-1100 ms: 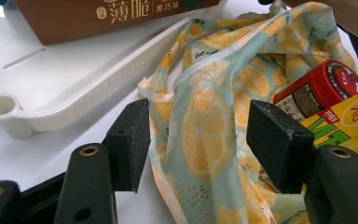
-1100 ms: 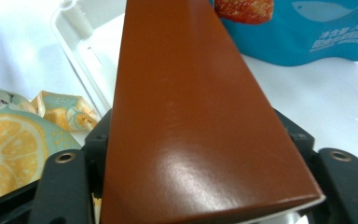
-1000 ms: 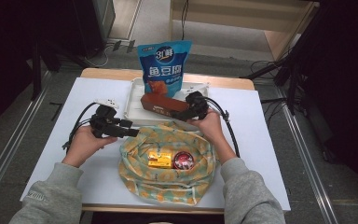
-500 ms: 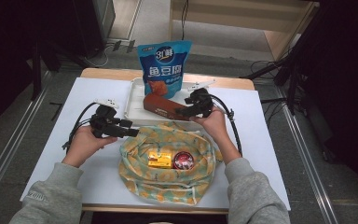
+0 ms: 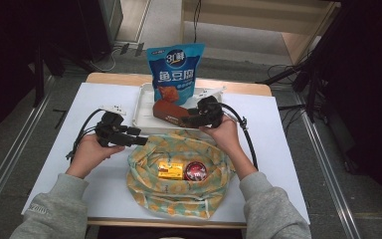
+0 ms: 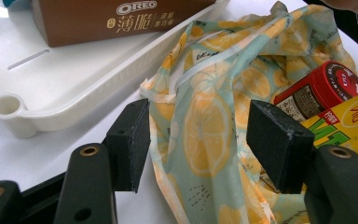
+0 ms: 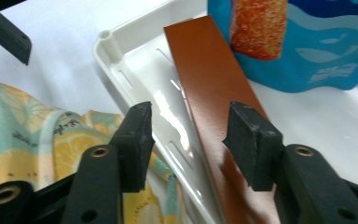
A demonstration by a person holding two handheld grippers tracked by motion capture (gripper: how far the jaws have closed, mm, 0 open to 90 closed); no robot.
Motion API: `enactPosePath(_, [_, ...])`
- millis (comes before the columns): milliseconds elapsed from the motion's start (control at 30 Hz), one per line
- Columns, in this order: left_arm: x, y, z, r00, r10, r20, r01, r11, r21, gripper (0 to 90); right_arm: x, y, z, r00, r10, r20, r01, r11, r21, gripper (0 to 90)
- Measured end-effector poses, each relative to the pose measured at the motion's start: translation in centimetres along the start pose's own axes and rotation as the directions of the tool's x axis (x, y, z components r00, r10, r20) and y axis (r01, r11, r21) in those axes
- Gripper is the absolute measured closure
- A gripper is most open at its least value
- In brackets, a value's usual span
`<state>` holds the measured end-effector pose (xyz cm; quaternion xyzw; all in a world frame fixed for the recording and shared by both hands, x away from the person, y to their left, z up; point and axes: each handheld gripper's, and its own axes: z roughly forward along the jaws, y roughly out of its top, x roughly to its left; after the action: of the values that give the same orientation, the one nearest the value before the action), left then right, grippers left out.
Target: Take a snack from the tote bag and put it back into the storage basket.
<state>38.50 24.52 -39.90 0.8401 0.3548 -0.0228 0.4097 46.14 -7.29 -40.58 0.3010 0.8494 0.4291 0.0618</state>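
Observation:
A brown Oreo box (image 5: 166, 109) (image 6: 121, 18) (image 7: 205, 74) rests in a white tray (image 5: 142, 107) (image 7: 135, 70). My right gripper (image 5: 186, 119) (image 7: 189, 140) is at the box's right end. Its jaws have just been closing with the box between them. The right pad meets the box's edge, but tray shows between the left pad and the box. My left gripper (image 5: 142, 141) (image 6: 198, 140) stands open at the left rim of a lemon-print cloth bag (image 5: 179, 199) (image 6: 205, 121), with a fold of cloth between its pads, untouched.
A blue snack pouch (image 5: 175, 67) (image 7: 317, 46) stands upright at the tray's back. Inside the bag lie a yellow box (image 5: 171, 171) (image 6: 349, 126) and a red can (image 5: 195, 171) (image 6: 321, 88). Bare white tabletop (image 5: 288, 149) lies to either side.
The right hand has risen slightly at the box's end. The left hand, the box and the bag have kept their places.

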Motion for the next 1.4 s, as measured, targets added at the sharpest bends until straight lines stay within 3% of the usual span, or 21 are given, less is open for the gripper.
enactPosePath(167, [0.0, 0.0, -0.1, 1.0, 0.0, -0.001, 0.0, 1.0, -0.004, 40.3, 0.3, -0.1, 0.6, 0.9994, 0.008, -0.032, -0.008, 1.0, 0.008, 62.9])
enactPosePath(300, [0.0, 0.0, -0.1, 1.0, -0.002, -0.003, 0.002, 1.0, -0.005, 40.3, 0.7, -0.1, 0.9, 0.9992, 0.001, -0.041, -0.001, 1.0, 0.02, 76.7])
enactPosePath(500, [0.0, 0.0, -0.1, 1.0, 0.001, -0.002, -0.001, 1.0, -0.006, 40.3, 0.9, -0.2, 1.4, 0.999, 0.005, -0.044, -0.003, 0.999, 0.046, 87.1])
enactPosePath(833, [-0.1, 0.0, 0.0, 1.0, 0.006, -0.005, -0.006, 1.0, 0.001, 40.3, 1.1, -0.6, 2.9, 0.9991, 0.008, -0.041, -0.005, 0.997, 0.077, 89.1])
enactPosePath(1033, [0.0, 0.0, -0.1, 1.0, 0.004, -0.003, -0.004, 1.0, -0.004, 40.3, 0.4, -0.3, 3.7, 0.9999, 0.017, 0.0, -0.017, 0.996, 0.093, 89.5])
enactPosePath(1400, [-0.1, 0.0, -0.1, 1.0, 0.006, -0.003, -0.006, 1.0, -0.005, 40.3, -0.8, 0.5, 4.4, 0.9986, 0.039, 0.036, -0.043, 0.994, 0.103, 90.0])
